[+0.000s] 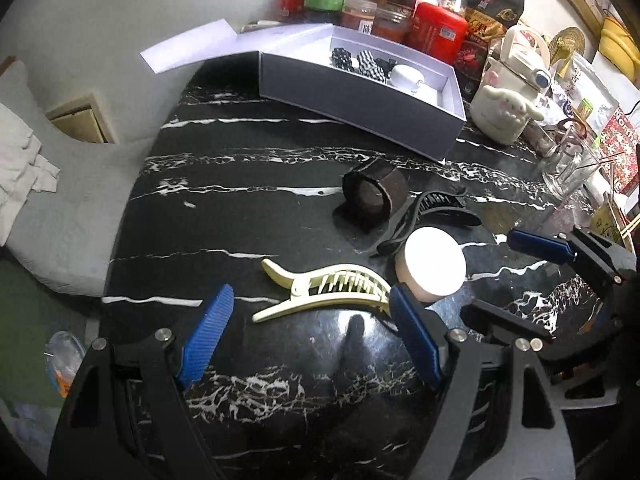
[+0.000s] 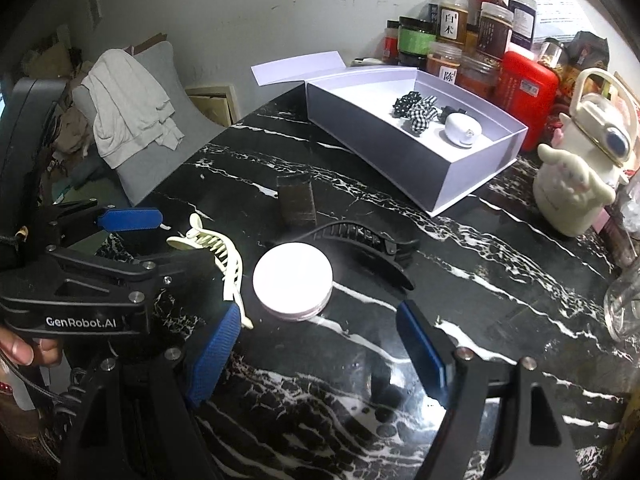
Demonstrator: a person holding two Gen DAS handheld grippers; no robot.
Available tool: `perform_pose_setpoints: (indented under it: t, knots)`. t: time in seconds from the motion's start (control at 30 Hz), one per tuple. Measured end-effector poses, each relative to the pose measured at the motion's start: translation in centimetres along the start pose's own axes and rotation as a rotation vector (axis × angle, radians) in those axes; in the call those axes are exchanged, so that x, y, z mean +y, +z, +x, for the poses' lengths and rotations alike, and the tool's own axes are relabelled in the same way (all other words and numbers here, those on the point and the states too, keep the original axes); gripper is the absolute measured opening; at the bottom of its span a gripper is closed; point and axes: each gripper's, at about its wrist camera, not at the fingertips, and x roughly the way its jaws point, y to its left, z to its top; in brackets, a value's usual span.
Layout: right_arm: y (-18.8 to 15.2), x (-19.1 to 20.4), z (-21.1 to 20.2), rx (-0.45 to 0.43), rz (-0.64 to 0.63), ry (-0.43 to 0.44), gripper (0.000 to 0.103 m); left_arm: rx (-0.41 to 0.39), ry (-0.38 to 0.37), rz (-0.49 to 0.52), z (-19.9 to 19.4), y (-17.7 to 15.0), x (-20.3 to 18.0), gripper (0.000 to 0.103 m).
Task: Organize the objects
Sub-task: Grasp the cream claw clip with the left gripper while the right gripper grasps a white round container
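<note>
On the black marble table lie a cream claw hair clip (image 1: 328, 286) (image 2: 224, 256), a round white compact (image 1: 434, 266) (image 2: 293, 278), a black hair clip (image 1: 432, 208) (image 2: 360, 240) and a dark brown hair roller (image 1: 374, 194) (image 2: 296, 200). My left gripper (image 1: 311, 296) (image 2: 180, 236) hovers open just above the cream clip, its blue fingers either side of it. My right gripper (image 2: 320, 312) (image 1: 492, 274) is open too, close in front of the compact, nothing between its pads. Behind them, an open grey box (image 1: 340, 88) (image 2: 400, 160) holds checked scrunchies (image 2: 416, 110) and a small white case (image 2: 460, 130).
Jars (image 2: 452, 36) and a red canister (image 2: 524, 88) crowd the back edge. A cream character kettle (image 2: 572, 192) and a glass (image 1: 568, 160) stand at the right. The table's rounded edge drops off at the left toward a grey chair with cloth (image 2: 128, 100).
</note>
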Motion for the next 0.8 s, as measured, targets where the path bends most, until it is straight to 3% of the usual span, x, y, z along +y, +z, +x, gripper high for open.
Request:
perform_pose_setpoints:
  t: [0.23, 0.57, 0.67, 0.8]
  knots:
    - [0.8, -0.2, 0.5, -0.006, -0.029, 0.015, 0.081, 0.027, -0.01, 0.042, -0.4, -0.1, -0.3, 0.079]
    - [1.6, 0.8, 3.3, 0.037, -0.07, 0.078, 0.081, 0.023, 0.025, 0.004, -0.4, 0.0, 1.6, 0.079]
    - [1.6, 0.5, 4.0, 0.055, -0.054, 0.081, 0.079, 0.037, -0.018, -0.016, -0.1, 0.1, 1.8, 0.079]
    - [1.5, -0.2, 3.8, 0.063, -0.043, 0.092, 0.052, 0.051, -0.065, -0.032, 0.2, 0.4, 1.2, 0.079]
